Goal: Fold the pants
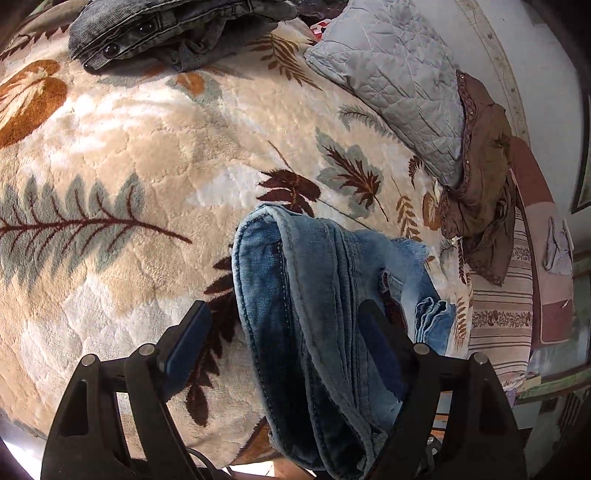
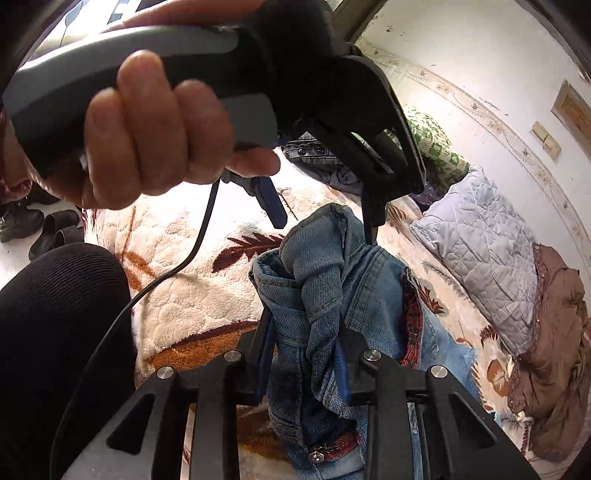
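Left tool (image 1: 284, 332) has its fingers spread wide, blue jeans (image 1: 317, 317) draped loose between them, long axis running away across the leaf-print blanket (image 1: 122, 155). Right tool (image 2: 306, 350) is clamped on the bunched denim.

No legible text, labels or numbers in either view.

The blue jeans (image 2: 332, 280) carry a metal button and red-patterned lining, but no readable brand mark. The green-and-white patterned pillow (image 2: 436, 147) has print too small to resolve into characters. The red-and-white item (image 1: 320, 26) at the top edge of the left view is mostly hidden; any marking on it cannot be read.
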Demonstrator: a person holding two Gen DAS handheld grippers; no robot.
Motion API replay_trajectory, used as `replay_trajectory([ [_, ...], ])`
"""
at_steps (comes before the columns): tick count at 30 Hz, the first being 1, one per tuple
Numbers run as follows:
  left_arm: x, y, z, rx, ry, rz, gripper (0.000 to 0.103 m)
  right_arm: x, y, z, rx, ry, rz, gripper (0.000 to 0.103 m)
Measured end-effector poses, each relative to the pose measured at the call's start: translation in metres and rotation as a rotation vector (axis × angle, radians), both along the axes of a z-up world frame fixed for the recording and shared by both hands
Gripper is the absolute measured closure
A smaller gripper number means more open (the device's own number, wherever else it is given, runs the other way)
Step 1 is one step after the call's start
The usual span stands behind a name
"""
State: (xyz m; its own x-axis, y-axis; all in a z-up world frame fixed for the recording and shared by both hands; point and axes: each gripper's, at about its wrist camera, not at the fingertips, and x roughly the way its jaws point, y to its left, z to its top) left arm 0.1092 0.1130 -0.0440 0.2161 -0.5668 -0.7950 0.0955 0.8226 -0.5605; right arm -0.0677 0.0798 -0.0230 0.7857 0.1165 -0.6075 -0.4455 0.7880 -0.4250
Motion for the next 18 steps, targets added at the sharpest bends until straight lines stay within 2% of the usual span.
replay_trajectory([
  [10,0.007,-0.031,-0.003,0.018,-0.033,-0.098,0.022,-0.004,0.001,0.0,-0.012,-0.007,0.008,0.075],
  [11,0.007,-0.033,-0.003,-0.02,-0.028,-0.116,0.027,-0.004,0.0,-0.001,-0.012,-0.008,0.009,0.075],
  [12,0.008,-0.035,-0.005,-0.078,-0.008,-0.139,0.054,-0.004,0.0,-0.001,-0.013,-0.008,0.01,0.076],
  [13,0.009,-0.037,-0.007,-0.136,0.025,-0.16,0.072,-0.004,-0.001,-0.001,-0.014,-0.008,0.011,0.076],
  [14,0.009,-0.038,-0.007,-0.156,0.043,-0.162,0.079,-0.004,-0.002,0.0,-0.012,-0.009,0.011,0.076],
  [16,0.007,-0.038,0.0,-0.166,0.015,-0.155,0.087,-0.005,-0.006,0.004,0.002,-0.013,0.004,0.076],
  [18,0.002,-0.04,0.01,-0.176,-0.008,-0.155,0.088,-0.006,-0.012,0.01,0.03,-0.015,-0.008,0.076],
])
